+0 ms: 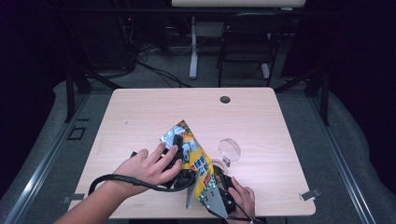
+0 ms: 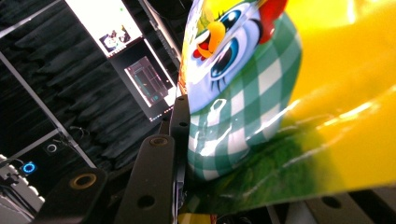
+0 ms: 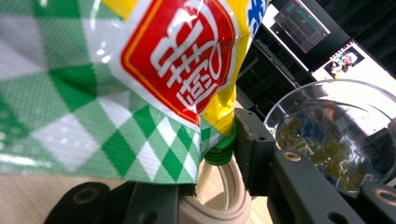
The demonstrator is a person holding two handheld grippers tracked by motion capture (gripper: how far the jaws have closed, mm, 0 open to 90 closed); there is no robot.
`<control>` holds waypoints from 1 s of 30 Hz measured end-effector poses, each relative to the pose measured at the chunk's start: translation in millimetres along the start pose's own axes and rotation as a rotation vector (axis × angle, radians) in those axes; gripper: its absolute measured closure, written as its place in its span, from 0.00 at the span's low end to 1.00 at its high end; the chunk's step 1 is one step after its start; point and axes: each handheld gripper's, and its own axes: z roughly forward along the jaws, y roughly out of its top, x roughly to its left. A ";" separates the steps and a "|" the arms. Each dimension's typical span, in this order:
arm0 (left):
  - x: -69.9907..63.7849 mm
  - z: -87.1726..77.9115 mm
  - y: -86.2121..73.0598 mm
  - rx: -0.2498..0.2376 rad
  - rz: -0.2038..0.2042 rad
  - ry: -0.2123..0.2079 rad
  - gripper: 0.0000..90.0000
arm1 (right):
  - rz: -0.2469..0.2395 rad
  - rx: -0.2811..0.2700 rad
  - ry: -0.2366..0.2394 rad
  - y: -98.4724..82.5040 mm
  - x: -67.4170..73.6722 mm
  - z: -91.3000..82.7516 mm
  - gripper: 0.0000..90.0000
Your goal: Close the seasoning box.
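Observation:
A shiny yellow snack bag (image 1: 190, 148) with green checks and a cartoon face is held tilted over the table's front edge. My left gripper (image 1: 178, 143), under a person's hand, is shut on the bag's upper part; its left finger (image 2: 154, 177) lies against the foil (image 2: 280, 93). My right gripper (image 1: 218, 179) is shut on the bag's lower end, where a green spout (image 3: 218, 153) sits against its right finger (image 3: 254, 144). The bag (image 3: 116, 70) hides that gripper's other finger.
A clear glass bowl (image 1: 229, 150) stands just right of the bag and shows close behind my right finger (image 3: 336, 135). A beige ring (image 3: 224, 198) lies below the spout. The wooden table (image 1: 140, 112) has a cable hole (image 1: 225, 99) at the back; a chair (image 1: 247, 42) stands beyond.

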 end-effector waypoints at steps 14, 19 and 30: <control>-0.5 -2.0 -0.8 -0.006 0.008 -0.006 0.86 | -0.003 -0.004 0.000 0.0 0.2 0.1 0.79; -1.5 -2.0 -0.6 -0.007 0.005 -0.008 0.88 | -0.001 0.000 0.001 -0.1 0.0 0.1 0.79; 0.2 -2.9 -0.3 -0.007 0.007 -0.011 0.89 | 0.000 0.003 0.001 0.1 0.1 -0.2 0.79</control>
